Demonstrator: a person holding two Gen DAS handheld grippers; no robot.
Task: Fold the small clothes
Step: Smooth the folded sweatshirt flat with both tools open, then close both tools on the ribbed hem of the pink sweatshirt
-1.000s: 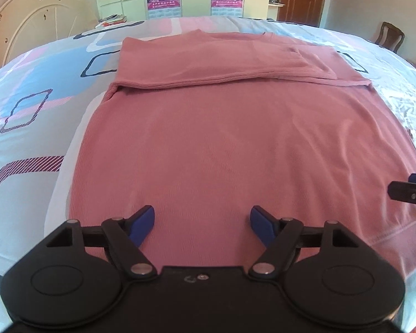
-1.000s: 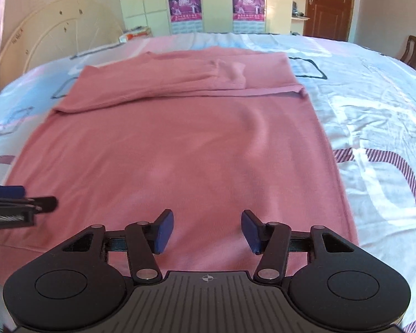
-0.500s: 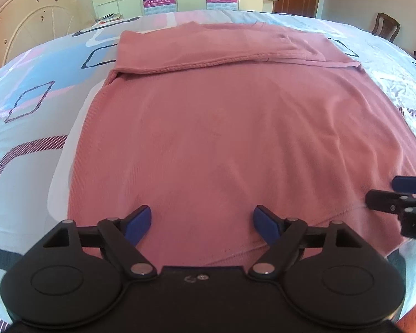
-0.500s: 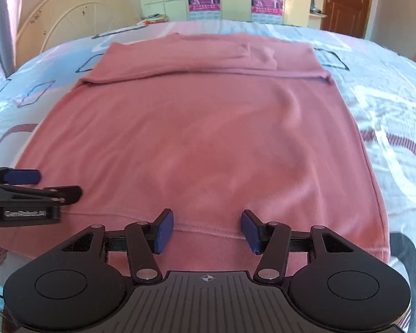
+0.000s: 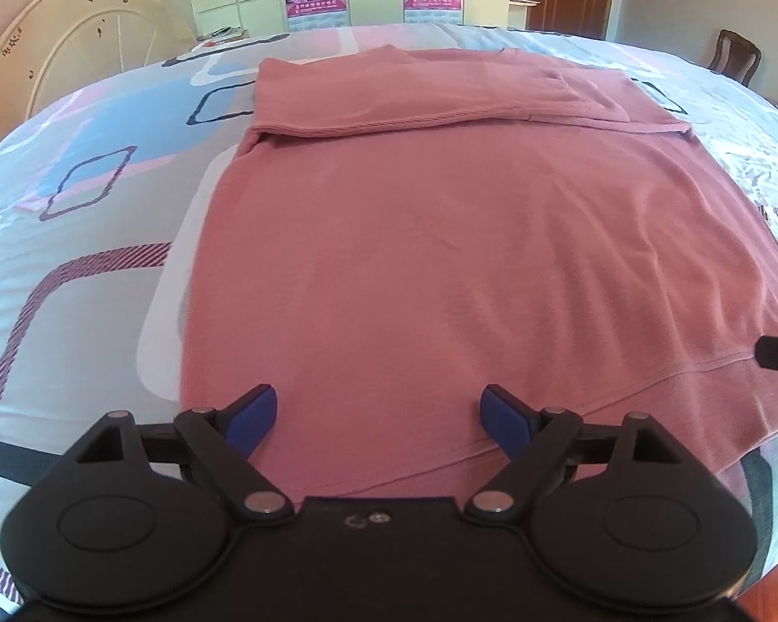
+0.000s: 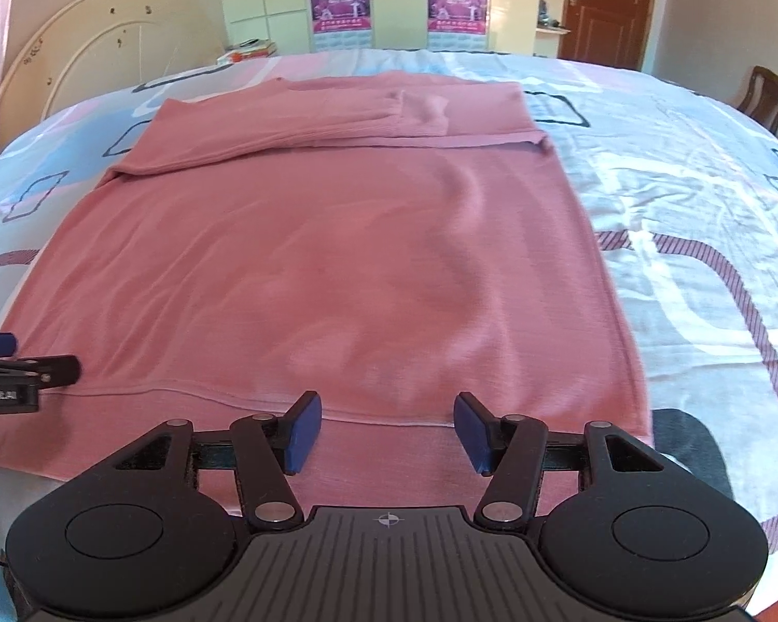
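- Patterned bedsheet (image 5: 93, 238) is carrying a pink sweater (image 5: 467, 259), its sleeves lying folded across the far end.
- Left gripper (image 5: 376, 414) and right gripper (image 6: 384, 427) are both opening, empty, hovering at the near hem (image 6: 233, 396).
- Risk: pinching one layer only, or snagging sheet, is likely to skew the fold.

A plain dusty-pink sweater (image 5: 472, 259) is being shown on a bedsheet (image 5: 78, 238) patterned in pale blue, pink, grey and white with dark and maroon-striped outlined squares; blue pads (image 6: 301, 433) are being carried on black grippers.

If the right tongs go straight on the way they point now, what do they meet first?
Most likely the pink garment, near its hem, which lies directly ahead of the opening right tongs. Nothing else seems between; depth is unclear.
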